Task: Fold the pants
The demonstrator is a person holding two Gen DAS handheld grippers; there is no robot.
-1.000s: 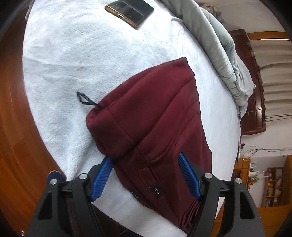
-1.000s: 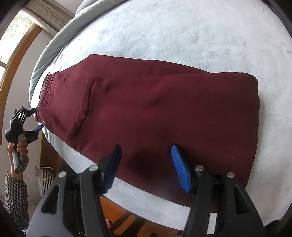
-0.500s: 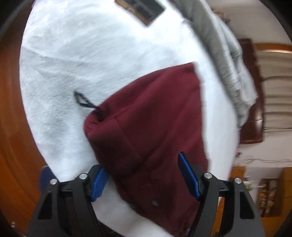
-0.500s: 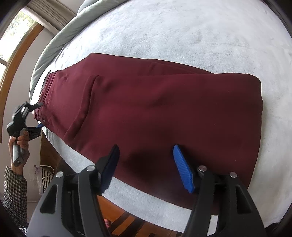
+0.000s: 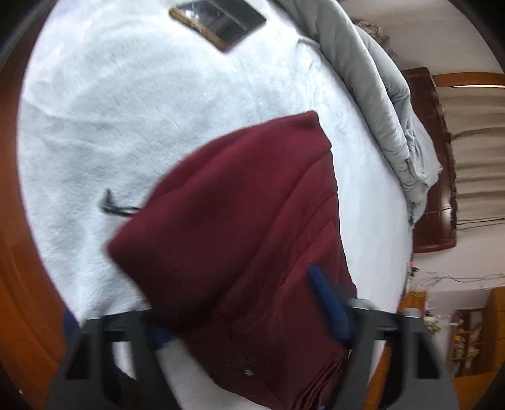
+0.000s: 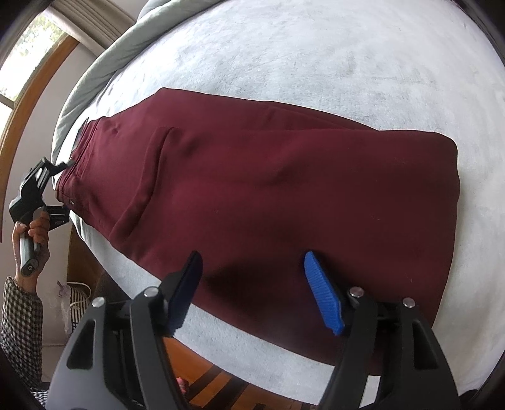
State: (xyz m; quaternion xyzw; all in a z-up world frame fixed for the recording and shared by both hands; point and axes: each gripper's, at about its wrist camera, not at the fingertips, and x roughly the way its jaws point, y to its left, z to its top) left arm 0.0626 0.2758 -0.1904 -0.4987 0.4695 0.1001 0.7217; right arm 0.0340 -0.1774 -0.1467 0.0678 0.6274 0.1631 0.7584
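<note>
Left hand-held gripper (image 5: 249, 318) has just been closing, waistband of the pants (image 6: 268, 195) lifted between its jaws; right hand-held gripper (image 6: 252, 293) gapes, empty.

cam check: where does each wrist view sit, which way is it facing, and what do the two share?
Left wrist: on the left tongs at the waistband end of the pants, angled down along the bed toward a phone and grey duvet; only its own fingers show, blurred, just been closing, cloth between them.
Right wrist: on the right tongs, steeply down over the pants' near long edge; jaws open, just been widening, above the cloth. The left hand, checked sleeve and left tongs show at far left.
Shared: pants, bed, duvet.
</note>
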